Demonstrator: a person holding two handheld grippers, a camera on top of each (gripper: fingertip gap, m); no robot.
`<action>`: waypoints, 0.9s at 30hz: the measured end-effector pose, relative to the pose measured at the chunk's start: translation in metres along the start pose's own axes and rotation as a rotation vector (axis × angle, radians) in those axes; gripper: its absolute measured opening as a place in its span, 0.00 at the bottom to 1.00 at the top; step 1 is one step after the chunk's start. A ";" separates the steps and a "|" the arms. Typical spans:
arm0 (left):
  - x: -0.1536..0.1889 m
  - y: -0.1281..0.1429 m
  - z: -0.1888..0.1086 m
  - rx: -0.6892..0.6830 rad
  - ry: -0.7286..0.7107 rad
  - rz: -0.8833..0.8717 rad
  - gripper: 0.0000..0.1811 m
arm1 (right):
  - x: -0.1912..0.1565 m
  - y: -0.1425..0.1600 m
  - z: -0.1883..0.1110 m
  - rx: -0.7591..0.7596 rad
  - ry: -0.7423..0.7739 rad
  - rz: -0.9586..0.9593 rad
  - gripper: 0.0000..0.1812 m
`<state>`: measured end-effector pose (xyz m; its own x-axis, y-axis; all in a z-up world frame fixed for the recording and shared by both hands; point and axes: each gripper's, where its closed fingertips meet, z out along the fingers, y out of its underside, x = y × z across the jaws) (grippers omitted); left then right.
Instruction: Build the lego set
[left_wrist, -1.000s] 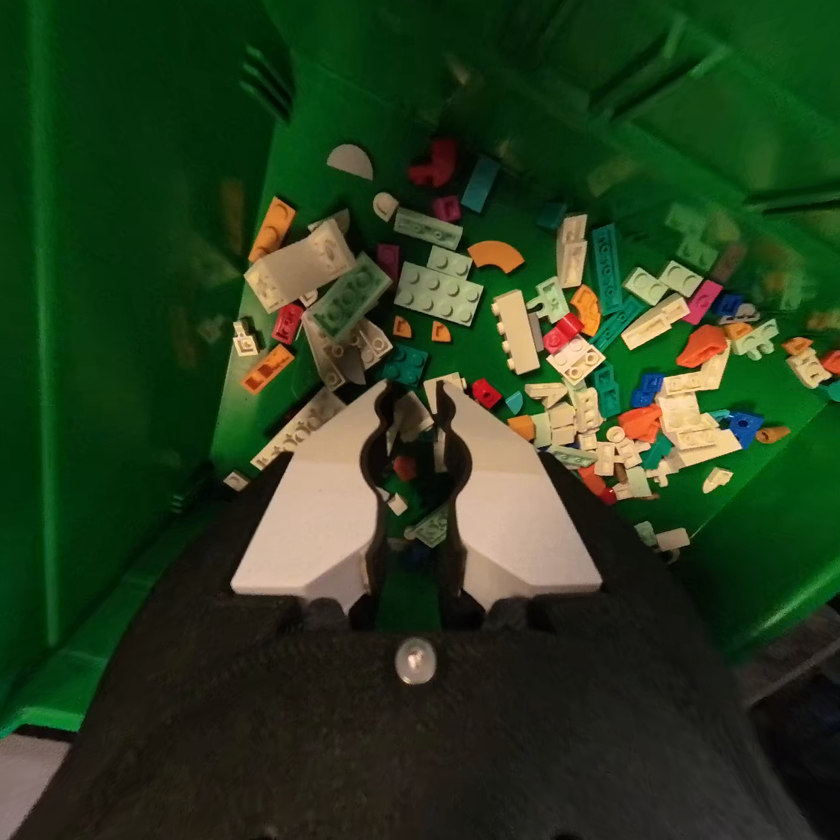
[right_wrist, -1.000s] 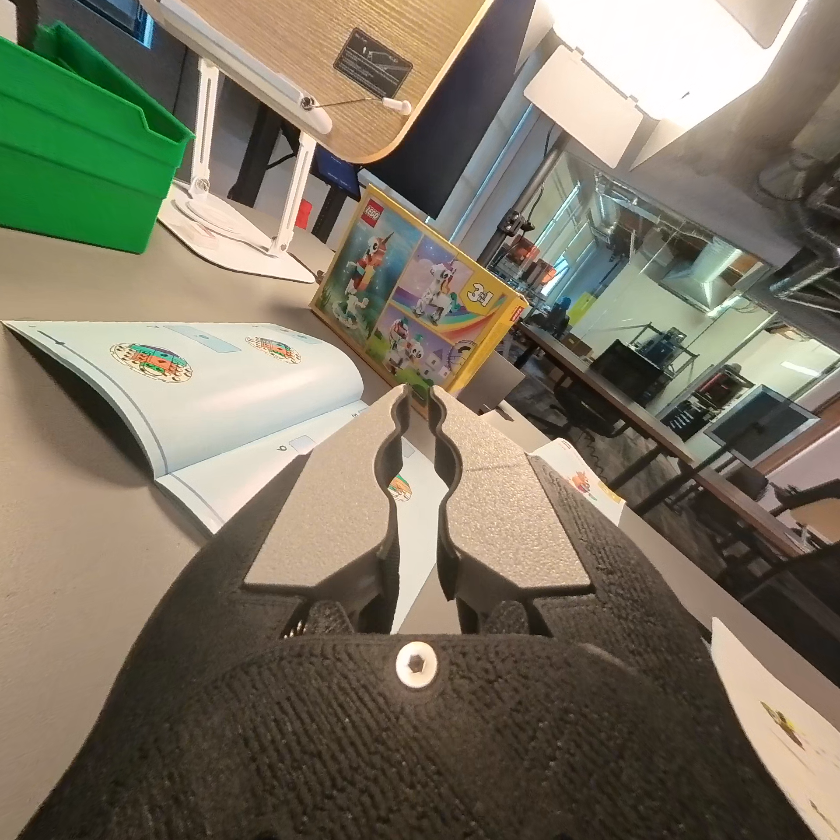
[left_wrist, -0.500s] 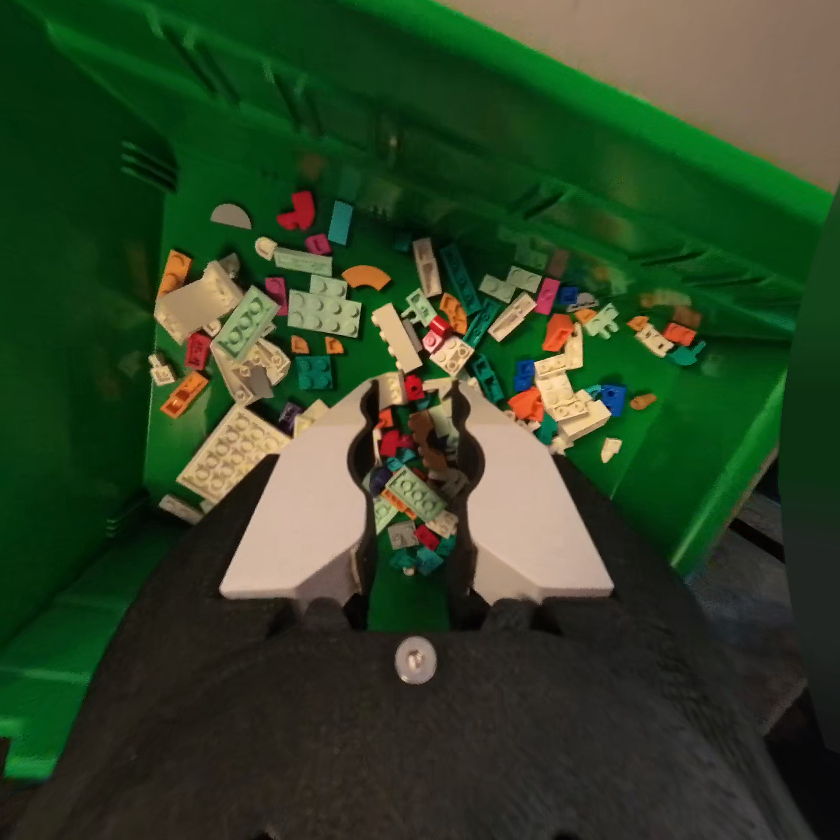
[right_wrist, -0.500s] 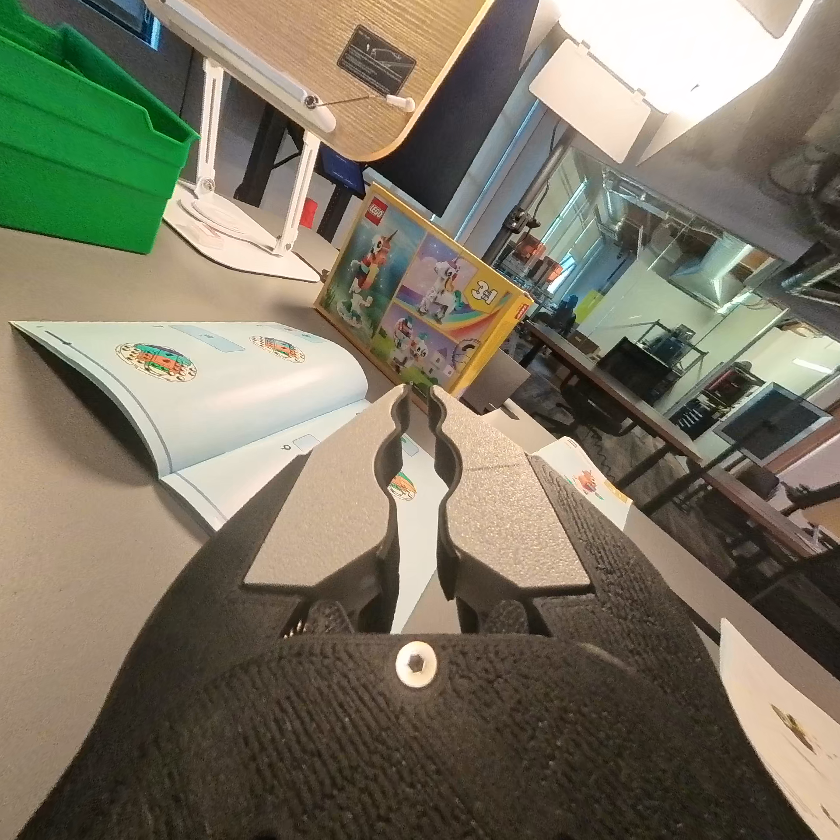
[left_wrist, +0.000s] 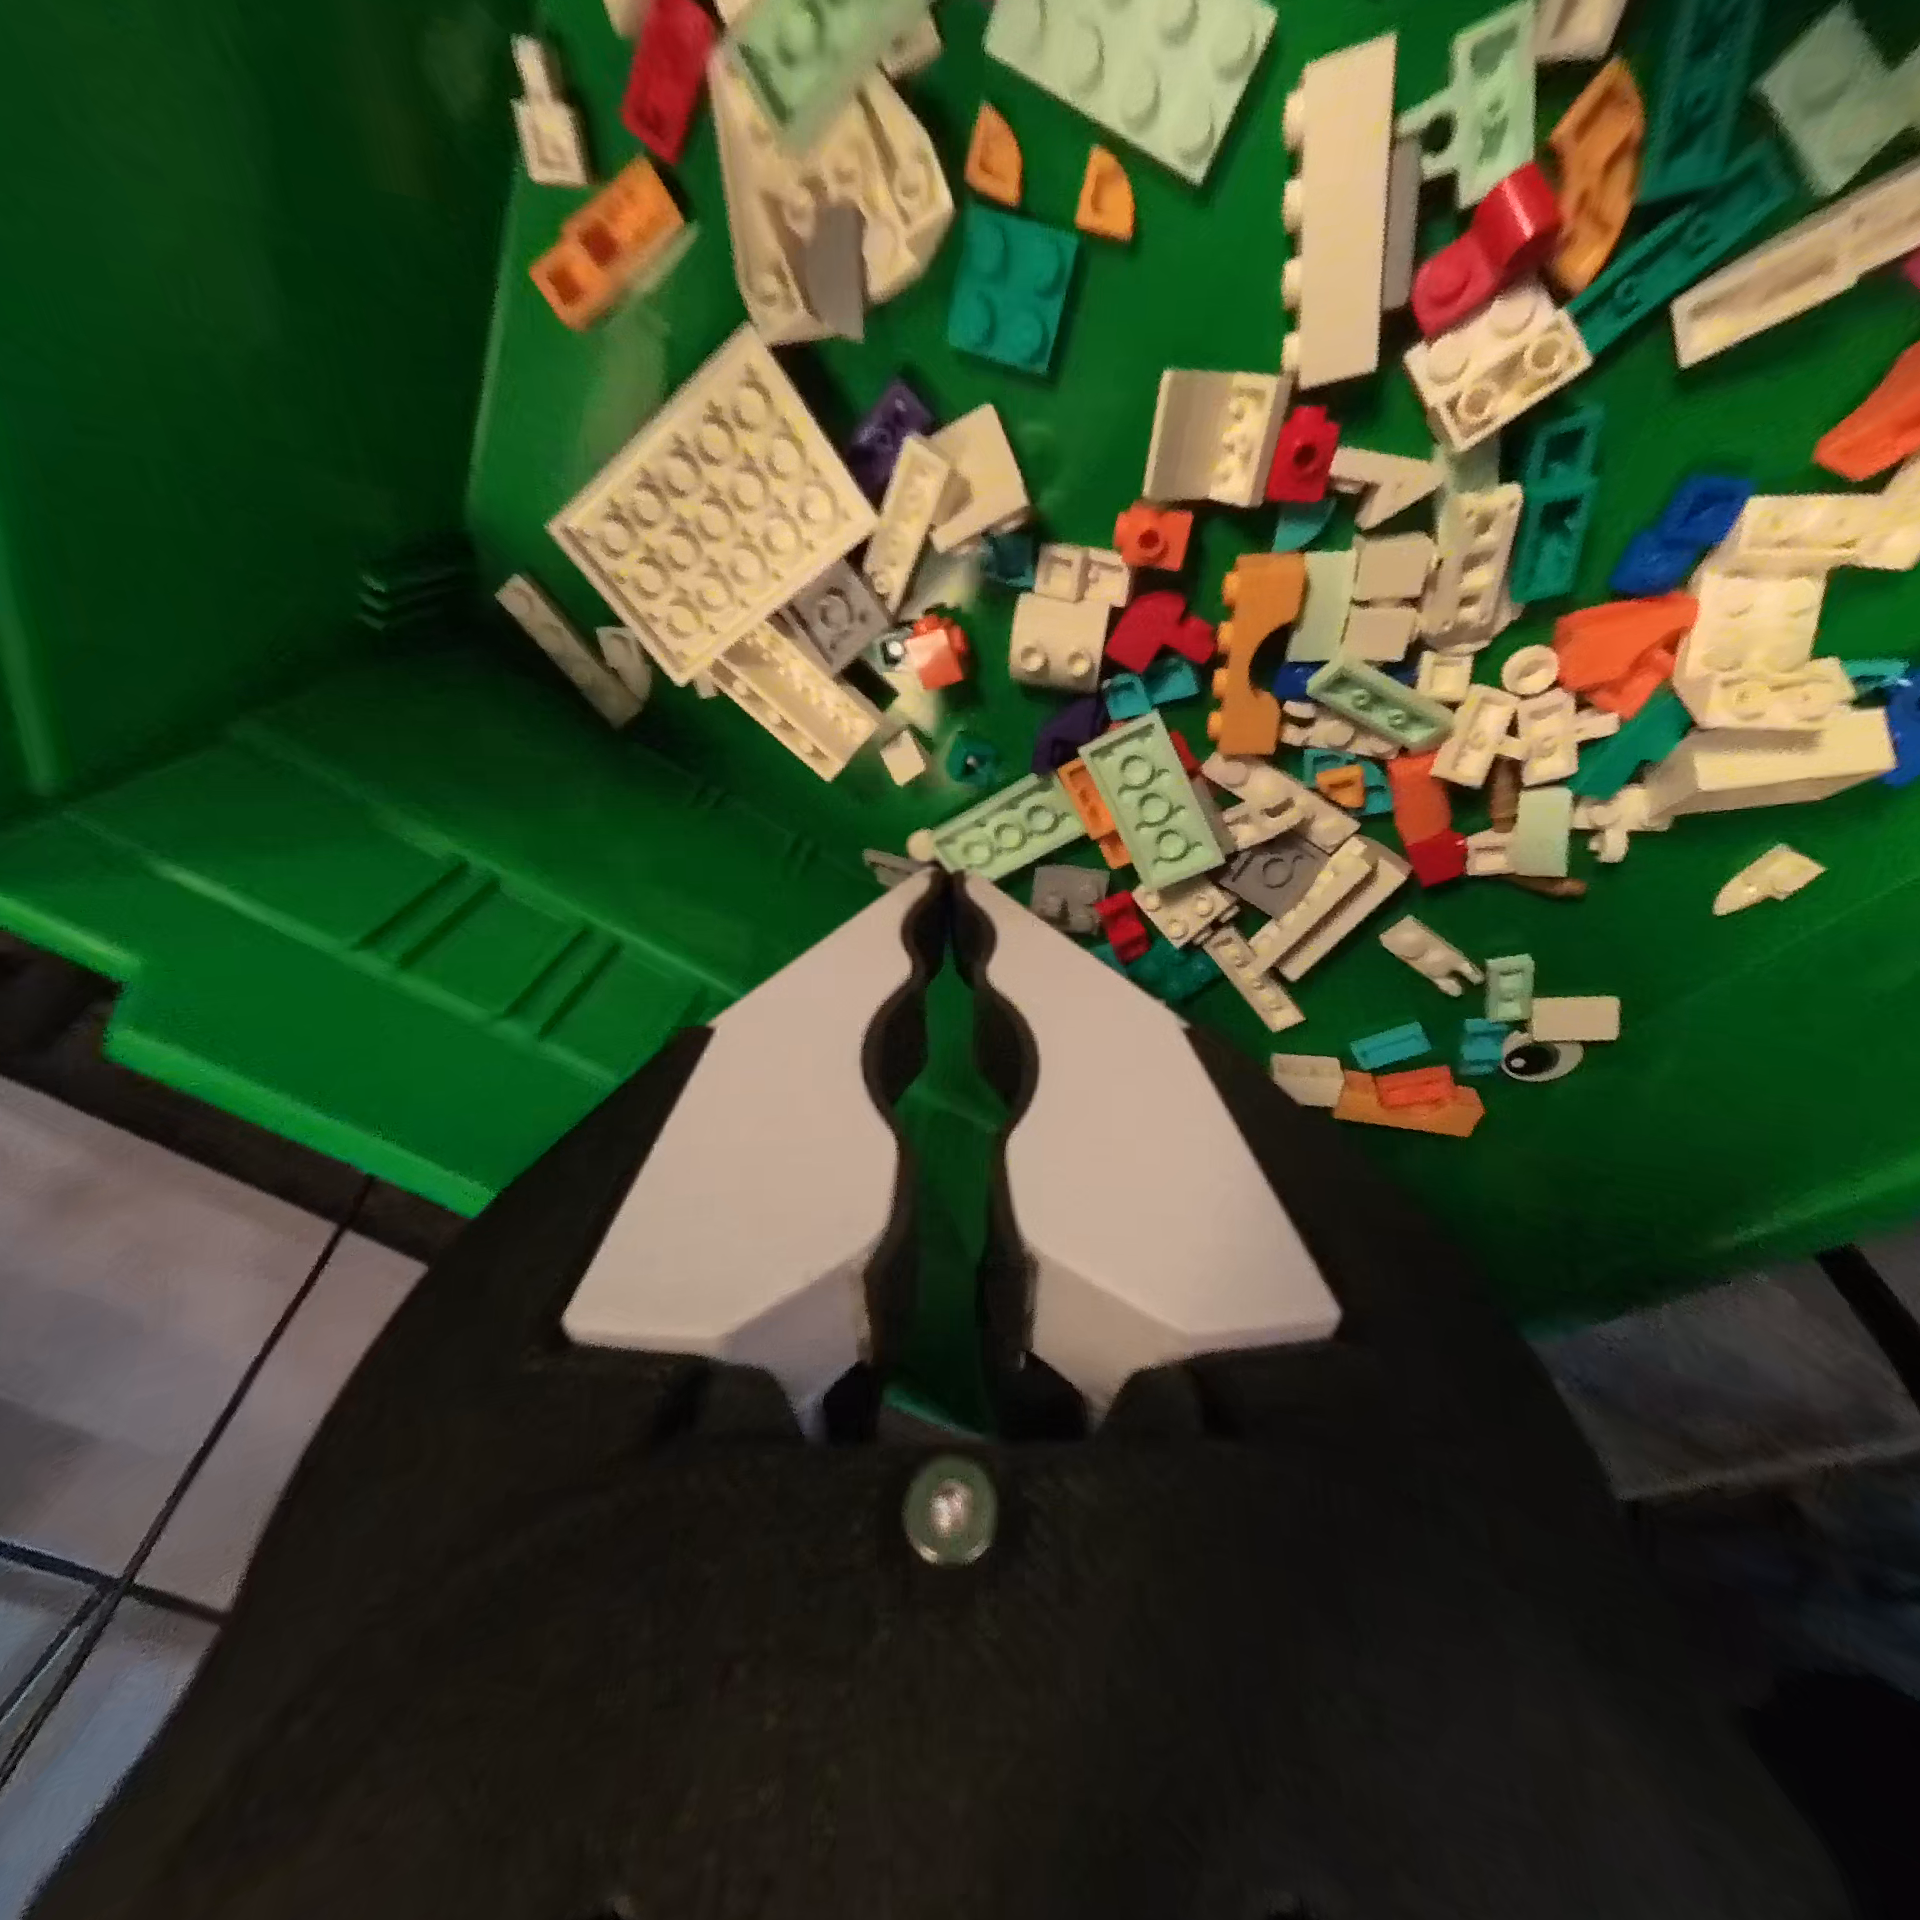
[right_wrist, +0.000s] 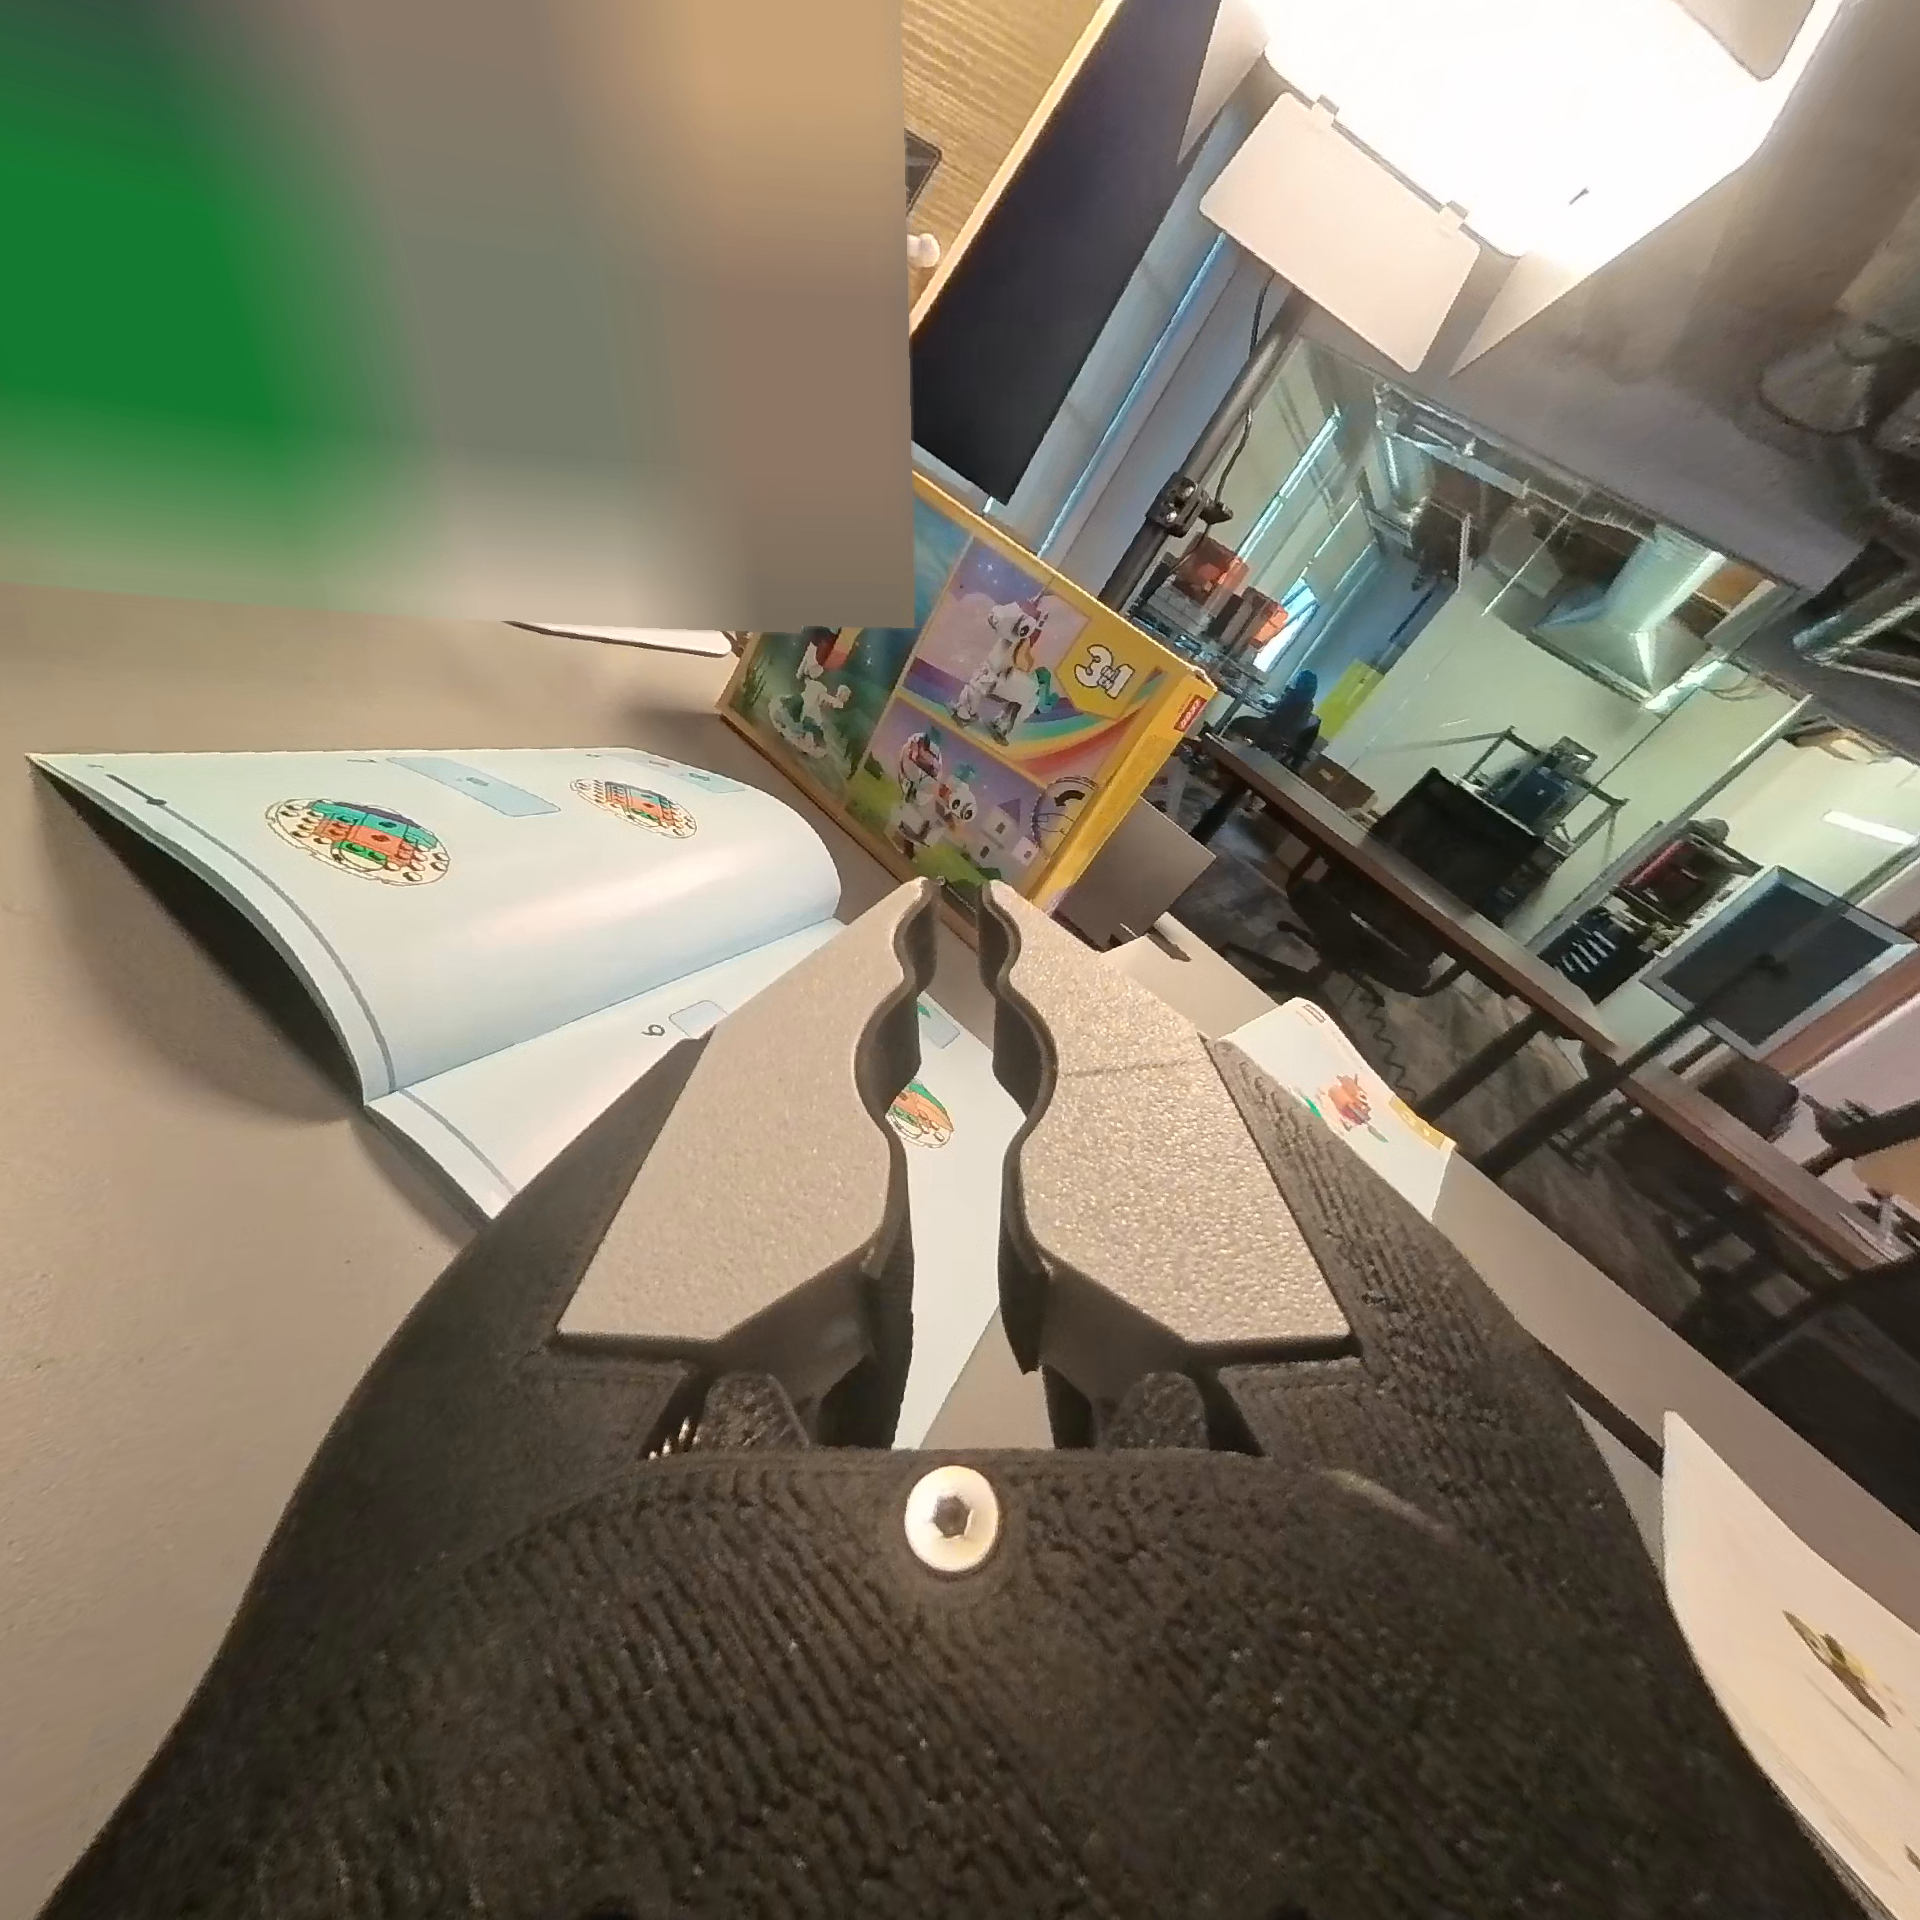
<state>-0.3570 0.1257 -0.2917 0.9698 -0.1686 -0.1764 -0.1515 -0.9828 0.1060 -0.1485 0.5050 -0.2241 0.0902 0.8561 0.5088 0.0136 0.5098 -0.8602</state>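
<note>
Both fingers of the left gripper (left_wrist: 948, 883) are pressed together at the tips, and I see no brick between them; only a thin dark line divides them there. They point into the green bin (left_wrist: 343, 914), near its lower left corner. The lego pieces (left_wrist: 1299, 665) lie loose on the floor of this bin, spread to the right of and beyond the fingertips. A light green plate (left_wrist: 1006, 828) lies just beyond the tips; if it touches them I cannot tell, because the picture is blurred. A big white plate (left_wrist: 715, 520) lies farther in, close to the left wall of the bin.

On the right gripper (right_wrist: 958, 896) the fingers stay a little apart, holding nothing. It hangs low over the grey table (right_wrist: 156, 1195). Under and beyond it lies the open instruction booklet (right_wrist: 499, 894), and behind the booklet stands the yellow lego box (right_wrist: 987, 727).
</note>
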 end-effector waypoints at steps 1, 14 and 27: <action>0.003 0.002 0.002 -0.018 0.016 -0.001 0.00 | 0.000 0.000 0.000 0.000 -0.003 0.000 0.03; 0.048 0.000 0.007 -0.011 0.225 0.021 0.00 | -0.003 0.001 0.001 -0.004 -0.020 0.004 0.03; 0.034 0.040 0.014 -0.260 -0.080 0.197 0.00 | -0.006 -0.002 0.000 0.009 -0.036 0.007 0.03</action>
<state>-0.3326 0.0795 -0.3075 0.9071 -0.3688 -0.2028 -0.2707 -0.8802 0.3899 -0.1490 0.4987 -0.2257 0.0544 0.8621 0.5038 0.0039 0.5044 -0.8635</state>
